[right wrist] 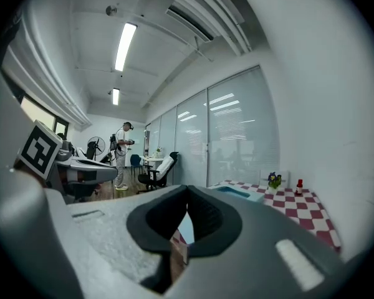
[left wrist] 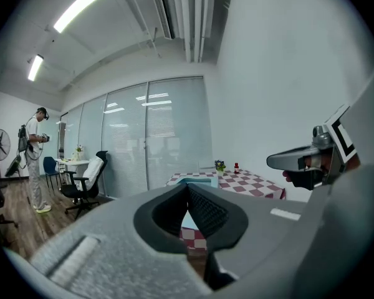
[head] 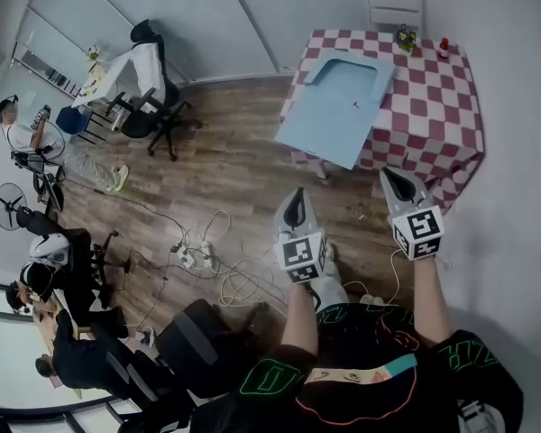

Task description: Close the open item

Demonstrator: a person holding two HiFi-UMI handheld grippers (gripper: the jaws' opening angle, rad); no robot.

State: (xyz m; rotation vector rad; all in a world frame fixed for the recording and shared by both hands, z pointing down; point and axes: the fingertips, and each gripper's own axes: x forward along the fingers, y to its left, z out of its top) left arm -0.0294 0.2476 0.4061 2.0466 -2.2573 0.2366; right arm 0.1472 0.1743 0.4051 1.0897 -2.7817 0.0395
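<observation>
The step in hand is the approach. The blue item (head: pixel 338 106) lies open on the checked table (head: pixel 433 115), its near part hanging over the table's left front edge. It is well apart from both grippers, and wood floor lies between.

The left gripper (head: pixel 296 204) has its jaws pressed together with nothing in them; the left gripper view shows the pads meeting at the tip (left wrist: pixel 188 190), with the item (left wrist: pixel 198 179) small beyond them. The right gripper (head: pixel 398 184) is likewise closed and empty (right wrist: pixel 187 195); its view has the item (right wrist: pixel 240 193) just right of the tip.

To do it well, I judge:
- Walk in first; mind the cables (head: pixel 218 269) on the floor to the left.
- From here I cannot tell where the hinge is or which half is the lid; settle that up close before touching.
- Closed jaws may suit a push on a lid; part them only if an edge must be pinched.
- The overhang looks risky, since a downward press on the near part could tip the item off; steady it over the table with one gripper and fold with the other.
- Keep clear of the flowers (head: pixel 405 36) and the red bottle (head: pixel 444 47) at the far edge.
</observation>
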